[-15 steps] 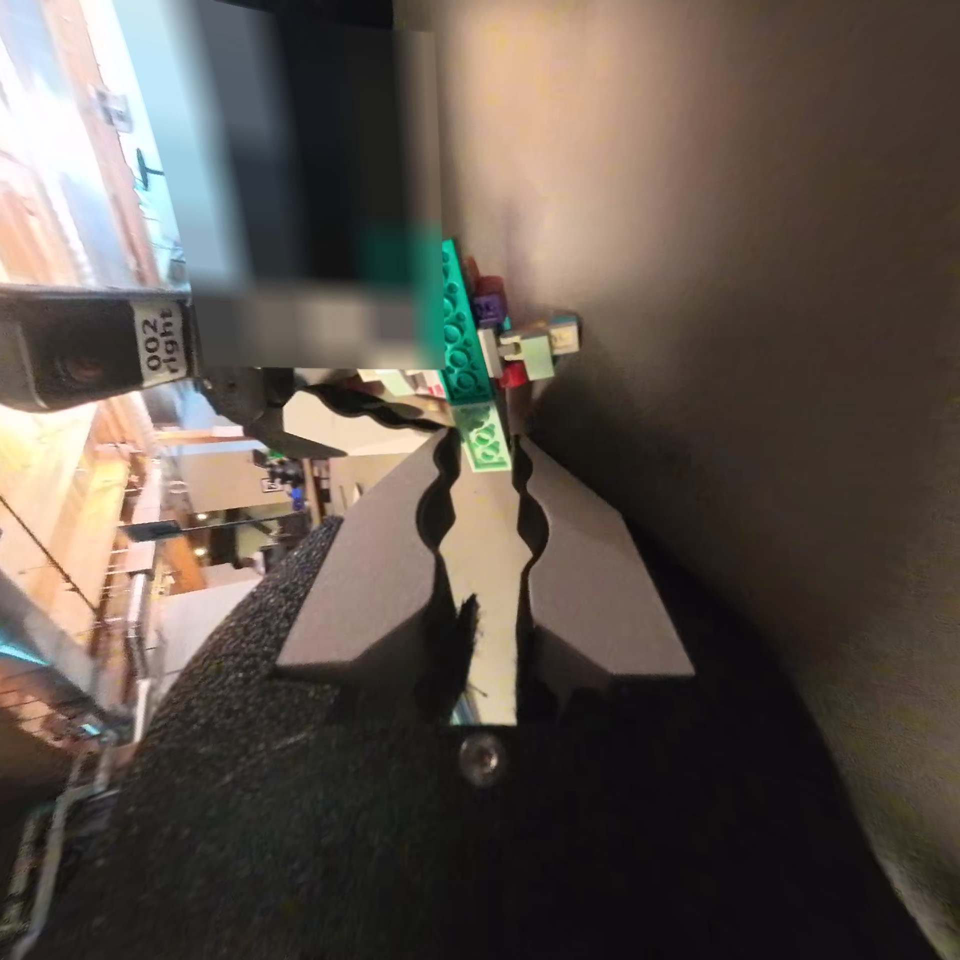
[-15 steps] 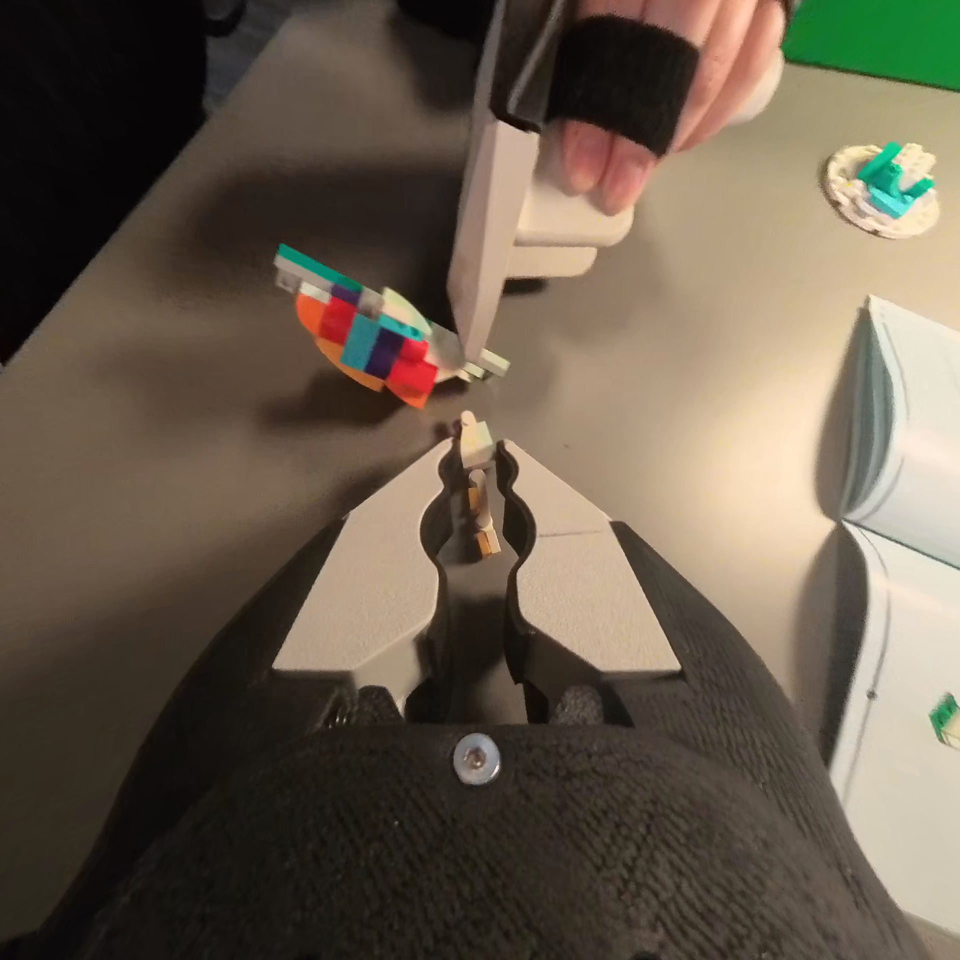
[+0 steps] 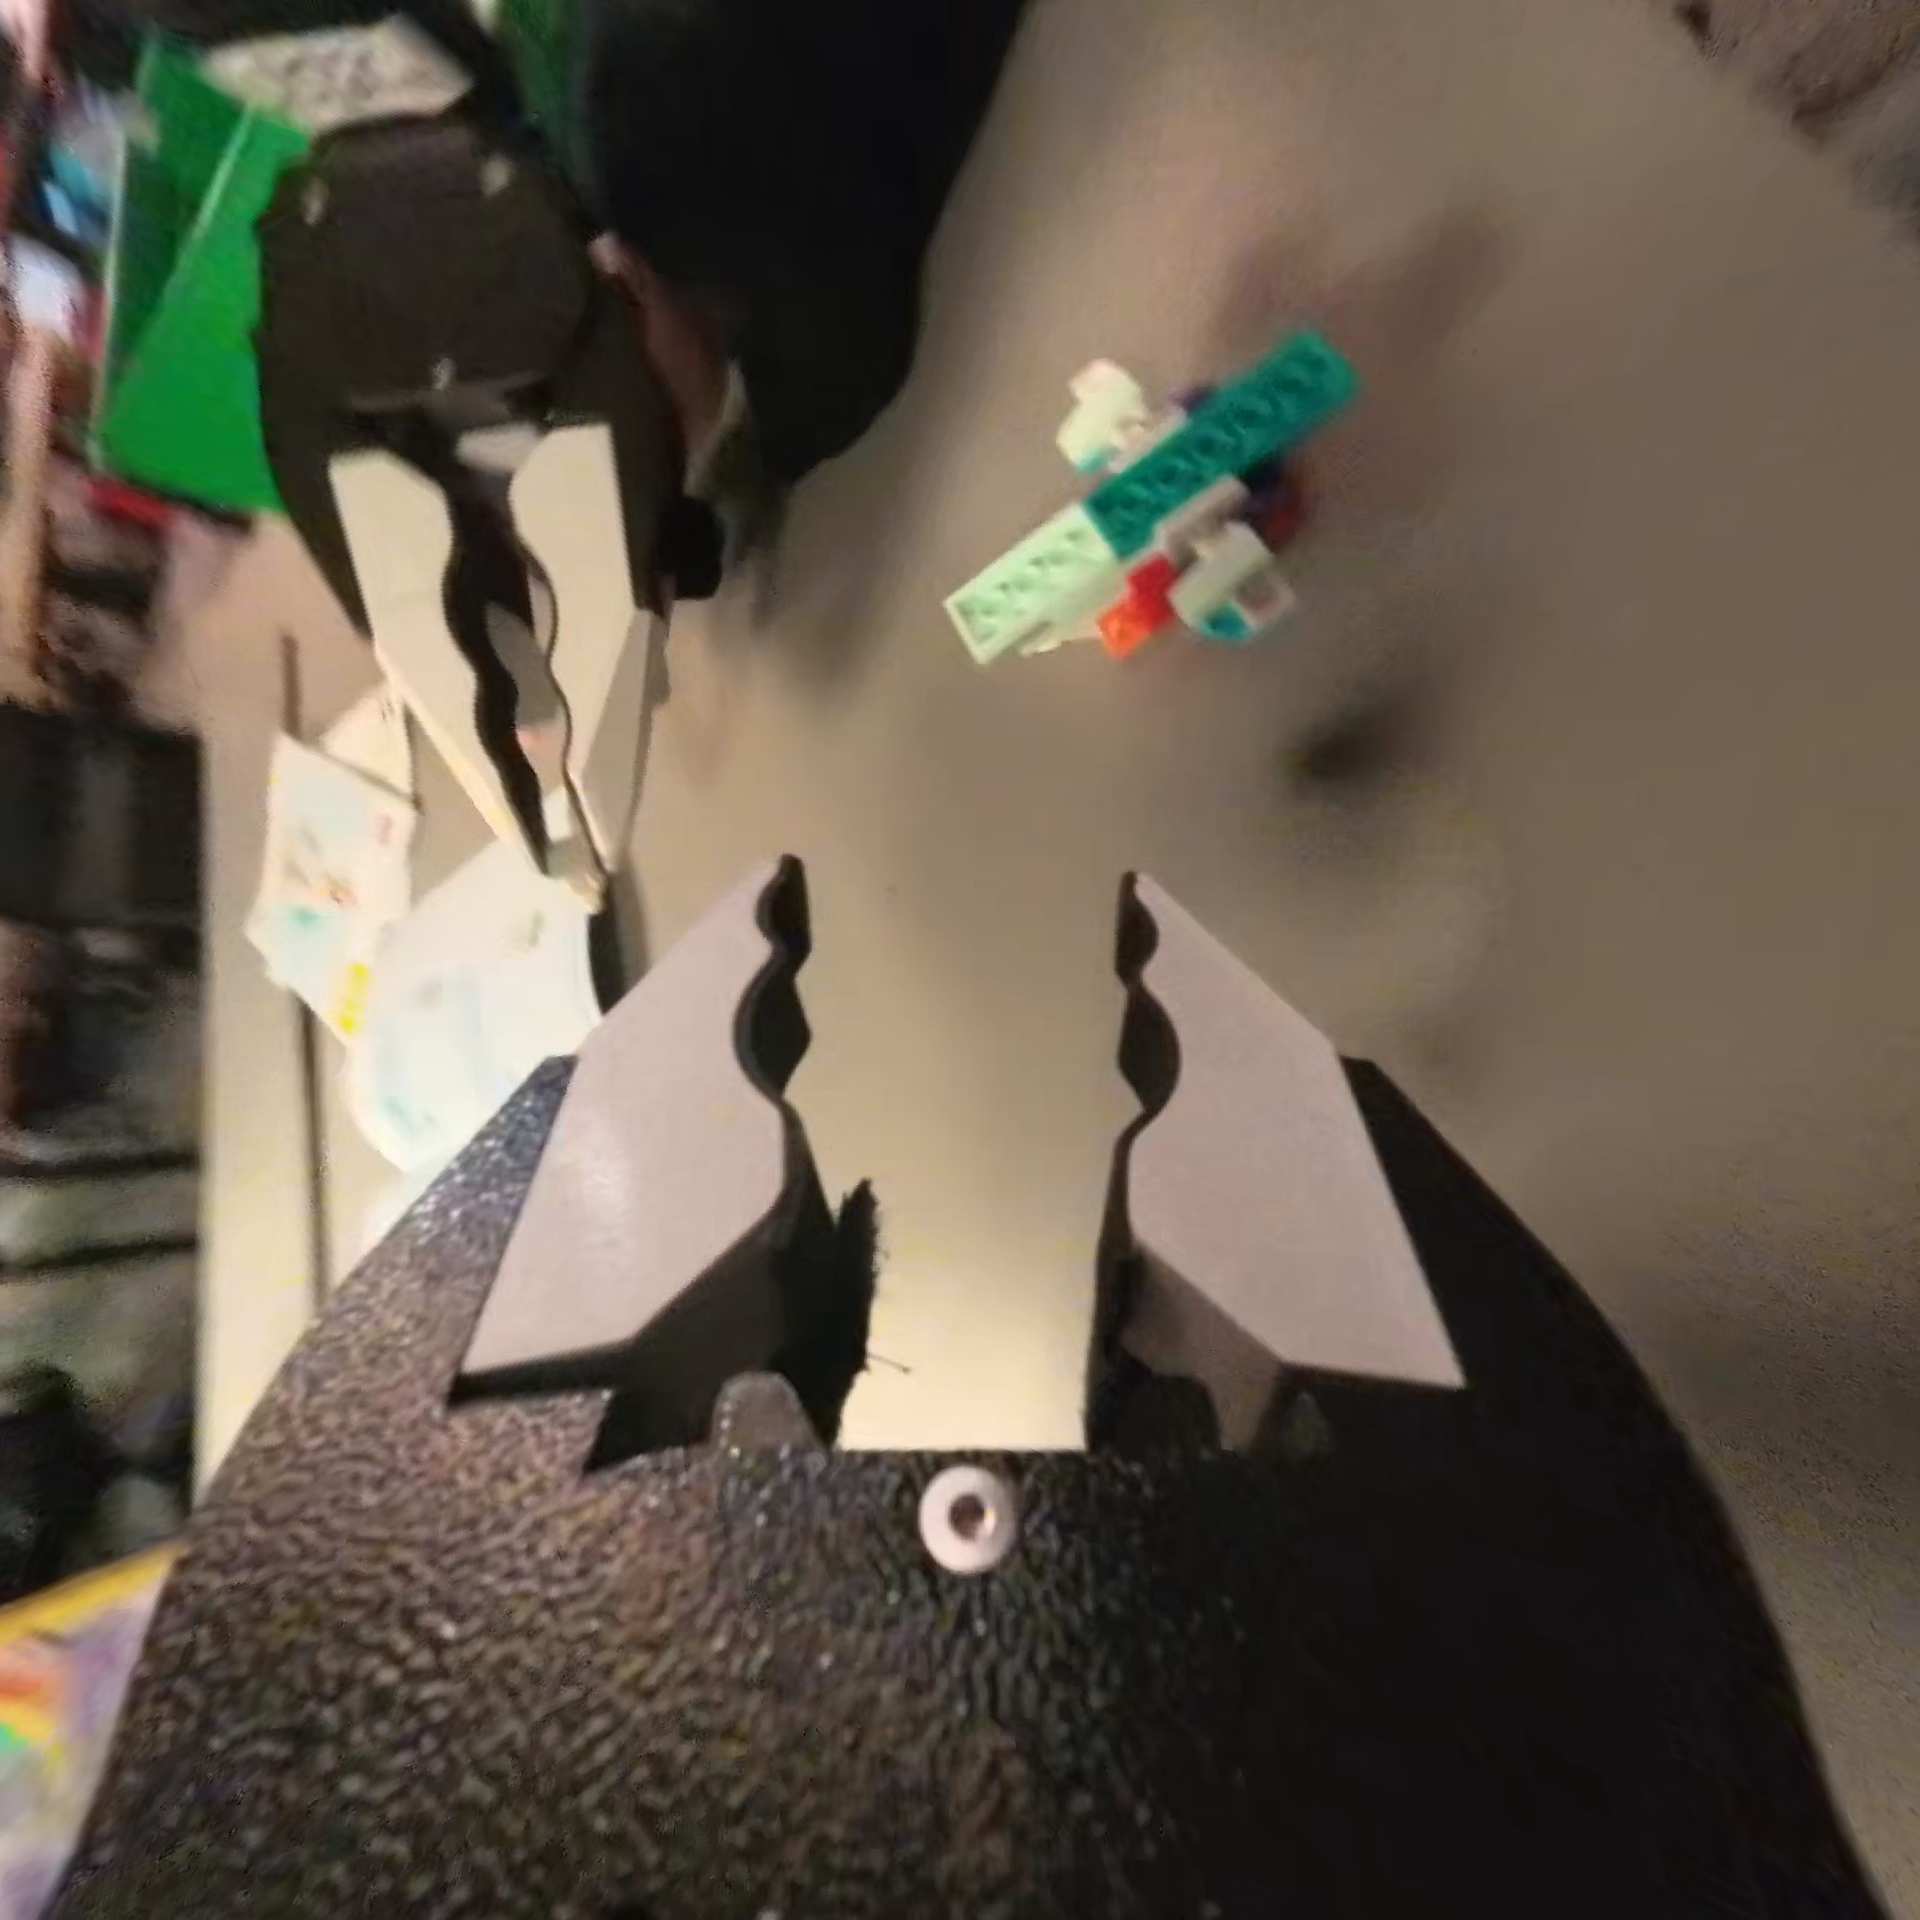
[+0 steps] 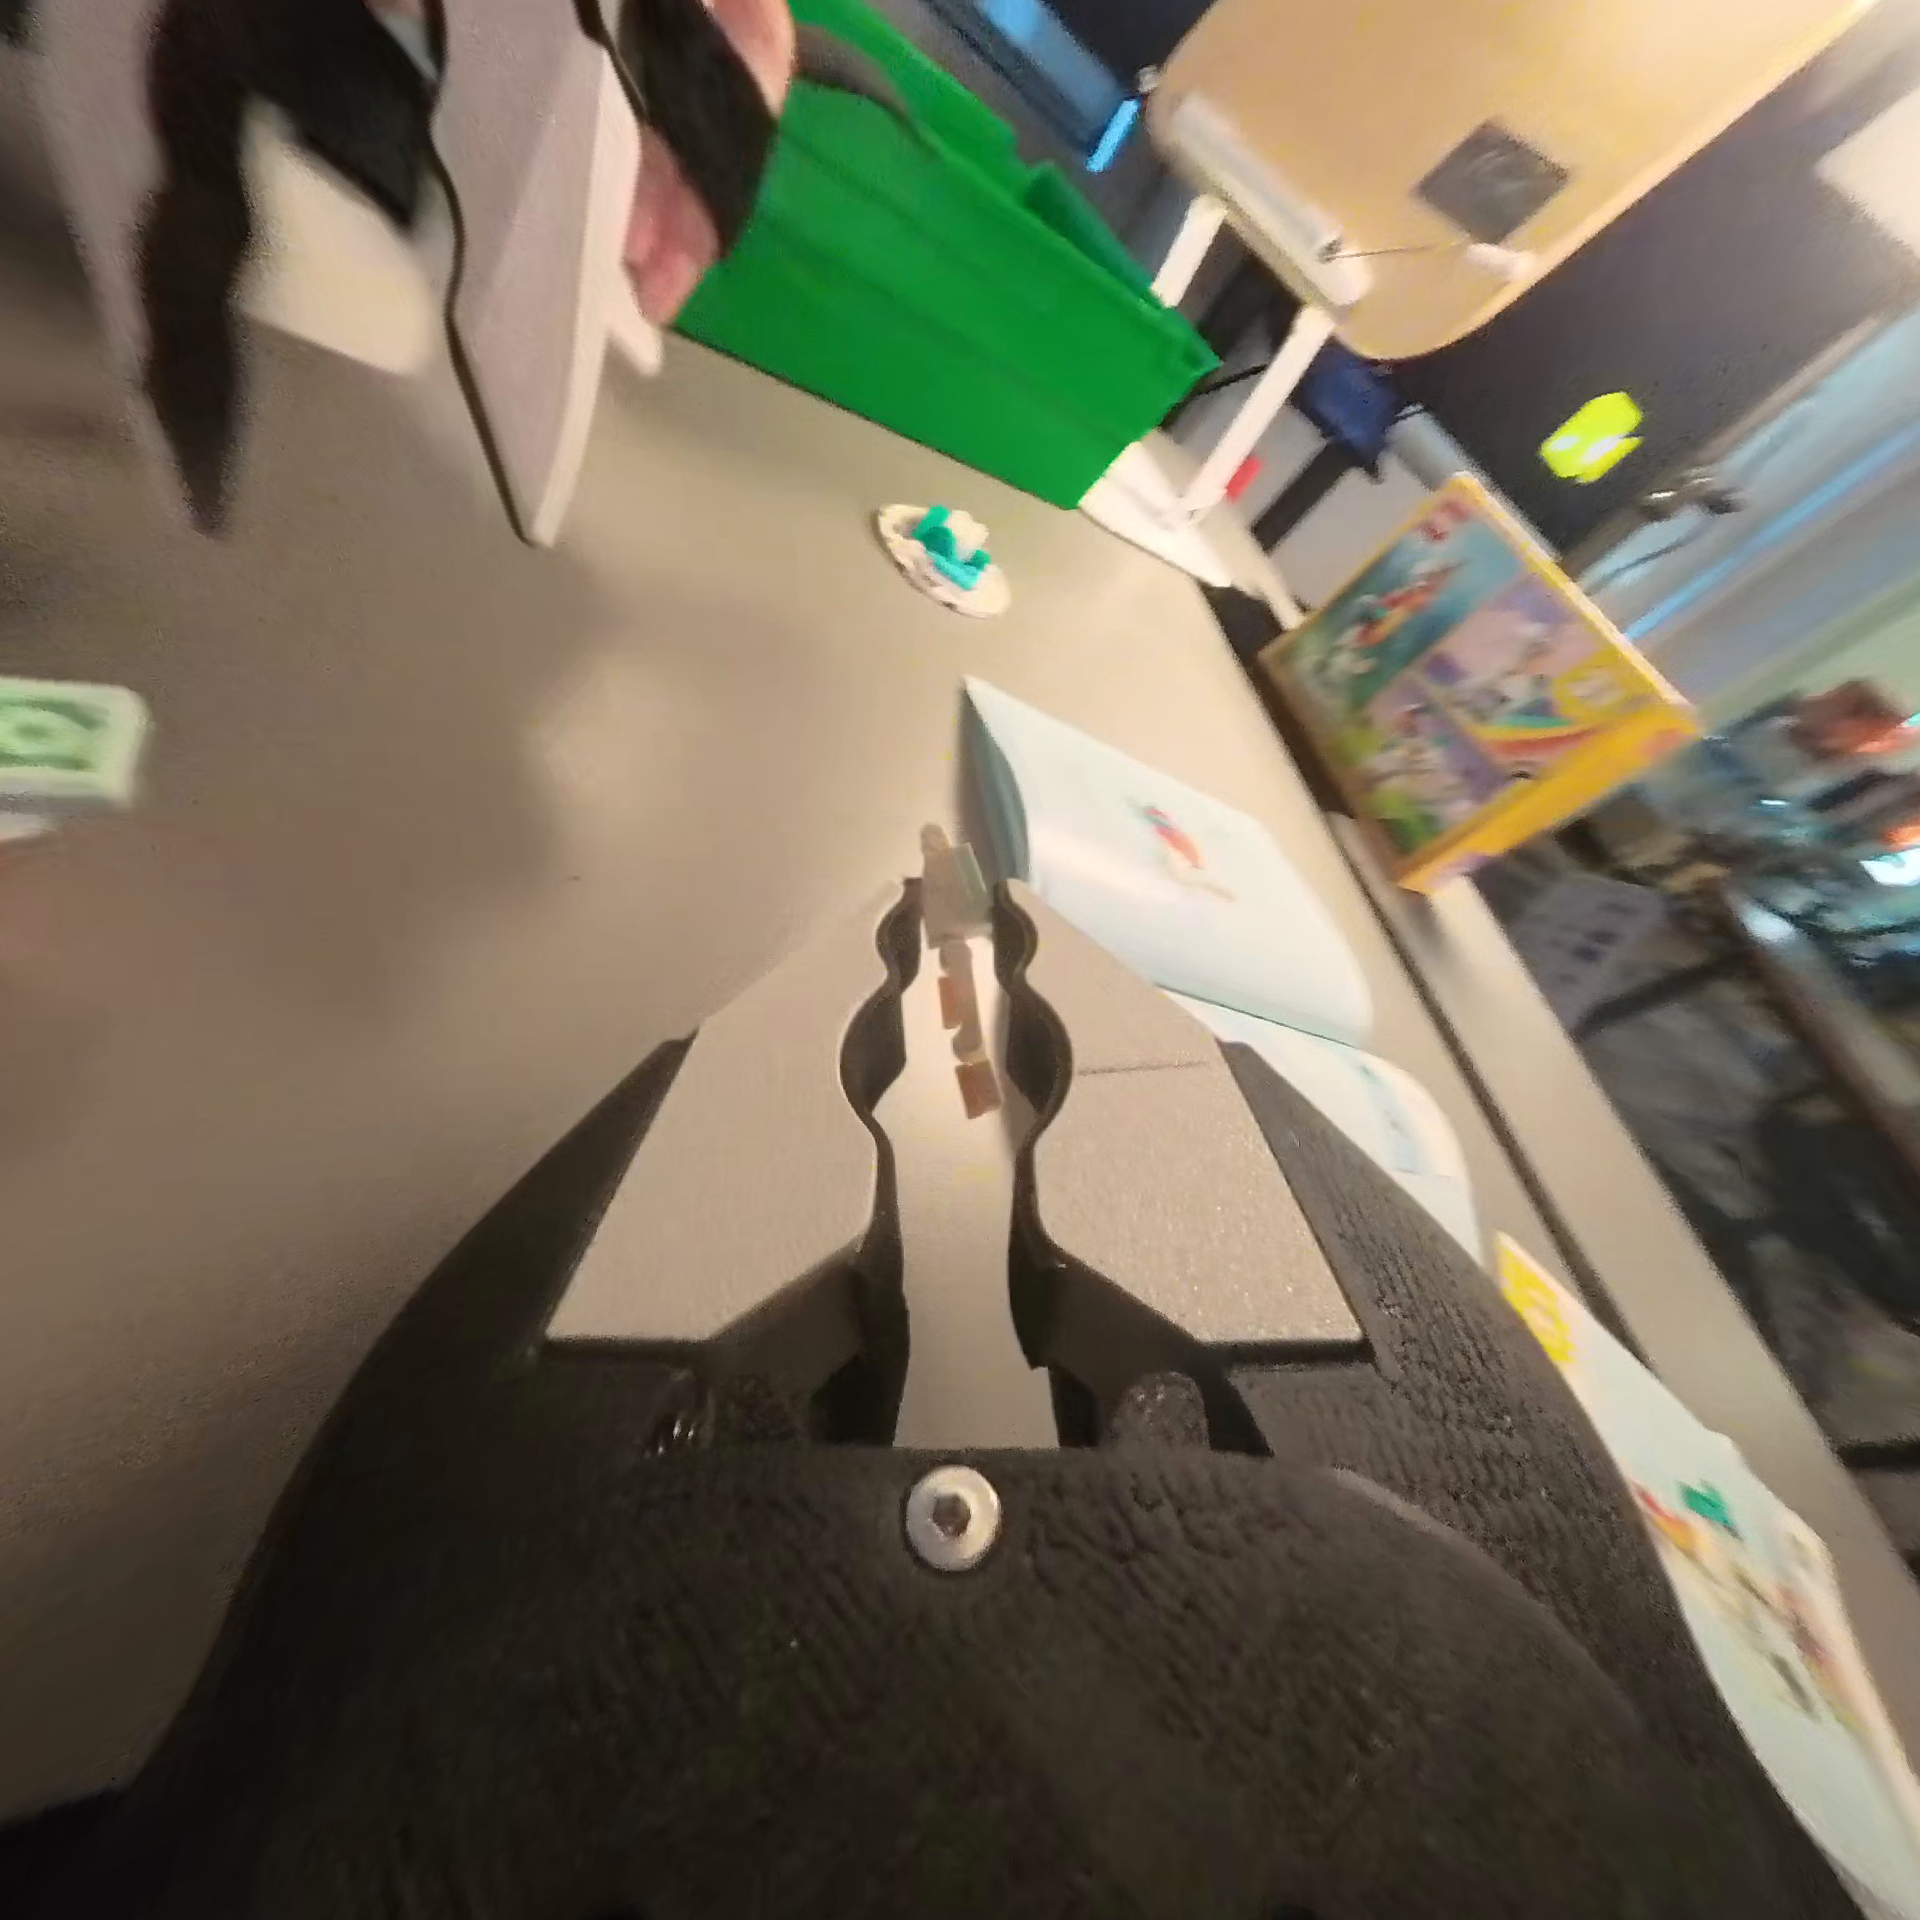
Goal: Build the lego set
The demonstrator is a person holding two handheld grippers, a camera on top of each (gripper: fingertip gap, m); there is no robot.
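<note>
Your left gripper was wide open, nothing between its fingers, hovering over the grey table. The lego build lay on the table ahead of it and a bit right, well apart from the fingertips: a teal plate joined to a mint plate on top, with white, red, orange and purple bricks under and beside them. The view was blurry, so finer parts couldn't be made out.

Your right gripper was clamped on a small piece, pale grey at the tip with tan bits trailing back between the jaws. The piece stuck out just past the fingertips. The same gripper showed in the left wrist view at upper left, jaws close together, tip pointing down toward the booklet.

In the right wrist view, the open booklet lay just right of the fingertips. The lego box stood farther right at the table edge. A small white round base with teal bricks sat farther back, near a green bin. A green-and-white block cut the left edge, blurred. Your left gripper hung at upper left, with a hand in a black strap on it.
</note>
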